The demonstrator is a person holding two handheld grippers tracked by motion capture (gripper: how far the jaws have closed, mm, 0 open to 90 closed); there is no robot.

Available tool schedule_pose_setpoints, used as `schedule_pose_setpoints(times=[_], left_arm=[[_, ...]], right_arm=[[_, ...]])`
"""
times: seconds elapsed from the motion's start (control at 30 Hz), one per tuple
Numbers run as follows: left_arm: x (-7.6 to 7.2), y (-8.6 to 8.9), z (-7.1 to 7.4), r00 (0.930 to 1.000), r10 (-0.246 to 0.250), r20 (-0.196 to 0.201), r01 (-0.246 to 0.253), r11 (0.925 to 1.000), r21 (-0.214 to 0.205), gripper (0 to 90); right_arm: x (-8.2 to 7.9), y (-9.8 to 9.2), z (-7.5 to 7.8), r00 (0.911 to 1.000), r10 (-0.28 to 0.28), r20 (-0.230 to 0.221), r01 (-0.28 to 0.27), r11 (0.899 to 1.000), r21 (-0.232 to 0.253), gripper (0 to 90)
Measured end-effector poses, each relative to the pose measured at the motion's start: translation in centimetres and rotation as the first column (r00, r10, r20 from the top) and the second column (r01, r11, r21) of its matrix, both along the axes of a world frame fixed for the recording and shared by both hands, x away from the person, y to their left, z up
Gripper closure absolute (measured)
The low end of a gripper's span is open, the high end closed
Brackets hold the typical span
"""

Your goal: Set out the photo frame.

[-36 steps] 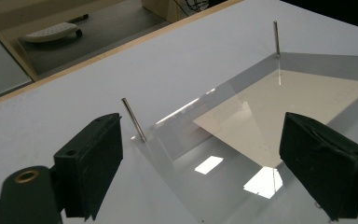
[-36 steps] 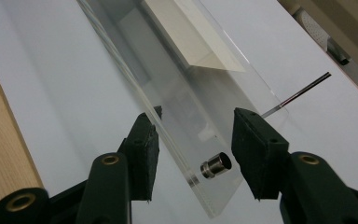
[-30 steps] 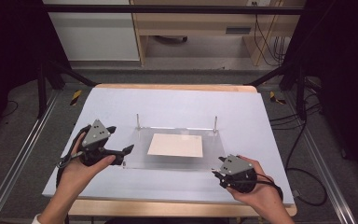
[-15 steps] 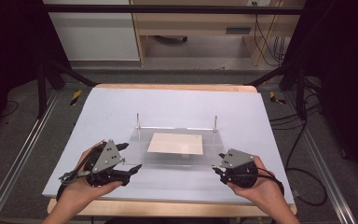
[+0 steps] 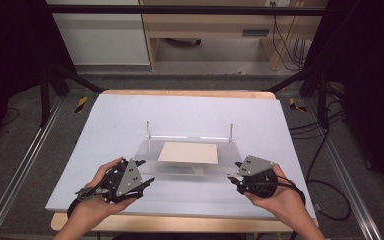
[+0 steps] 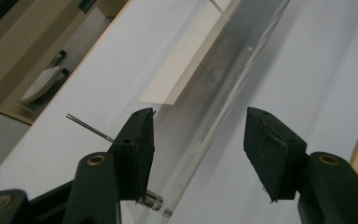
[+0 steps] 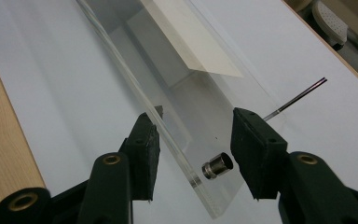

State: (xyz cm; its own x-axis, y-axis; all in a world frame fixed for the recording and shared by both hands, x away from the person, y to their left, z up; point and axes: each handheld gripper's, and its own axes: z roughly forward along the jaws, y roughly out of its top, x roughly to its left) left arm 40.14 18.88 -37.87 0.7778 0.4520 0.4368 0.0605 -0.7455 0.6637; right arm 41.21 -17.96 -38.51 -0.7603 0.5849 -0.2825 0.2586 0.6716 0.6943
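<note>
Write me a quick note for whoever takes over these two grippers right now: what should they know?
Left gripper: open, at the clear tray's near left corner, not gripping it.
Right gripper: open, jaws either side of the tray's near right corner, not closed.
The tray sits mid-table with a cream sheet lying flat inside; thin rods stand at its far corners.
Done: both grippers brought to the near corners.
Left: probably close both on the edge and lift evenly, so the sheet doesn't slide.

The right gripper (image 7: pixel 193 156) stood open astride the clear plate's (image 7: pixel 168 126) near corner. A cream sheet (image 7: pixel 191 42) lay on that plate, farther along; a metal stud (image 7: pixel 217 165) sat at that corner.
</note>
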Motion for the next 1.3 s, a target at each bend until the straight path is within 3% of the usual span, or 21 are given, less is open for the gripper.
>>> schedule_pose_setpoints(times=[0.3,0.47,0.67,0.8,1.0,1.3], left_arm=[[1.4,-0.7,-0.6,0.9994,0.034,0.001,-0.034,0.9994,0.006,53.6],[1.8,-0.8,-0.8,0.9986,0.047,0.023,-0.048,0.9985,0.026,57.7],[2.1,-0.6,-0.7,0.9975,0.064,0.030,-0.064,0.9979,0.012,62.5],[2.0,-0.8,-0.3,0.9956,0.081,0.048,-0.082,0.9964,0.019,65.0],[2.2,-0.7,0.0,0.9959,0.084,0.034,-0.084,0.9965,0.004,65.0],[2.6,-0.7,0.7,0.9962,0.085,0.018,-0.085,0.9963,-0.009,65.4]], right_arm=[[0.6,-0.2,0.7,0.9999,-0.002,-0.015,0.003,1.000,0.026,53.4],[0.7,-0.2,0.9,0.9999,0.000,-0.016,0.001,1.000,0.030,53.5],[0.7,-0.3,0.9,0.9998,-0.004,-0.018,0.005,0.999,0.037,53.7],[0.9,-0.4,1.0,0.9999,-0.007,-0.008,0.007,0.998,0.056,53.7],[0.9,-1.0,0.8,0.9999,0.003,0.011,-0.004,0.994,0.109,52.3],[1.2,-1.6,0.3,0.9982,-0.012,0.058,0.006,0.994,0.109,49.4]])
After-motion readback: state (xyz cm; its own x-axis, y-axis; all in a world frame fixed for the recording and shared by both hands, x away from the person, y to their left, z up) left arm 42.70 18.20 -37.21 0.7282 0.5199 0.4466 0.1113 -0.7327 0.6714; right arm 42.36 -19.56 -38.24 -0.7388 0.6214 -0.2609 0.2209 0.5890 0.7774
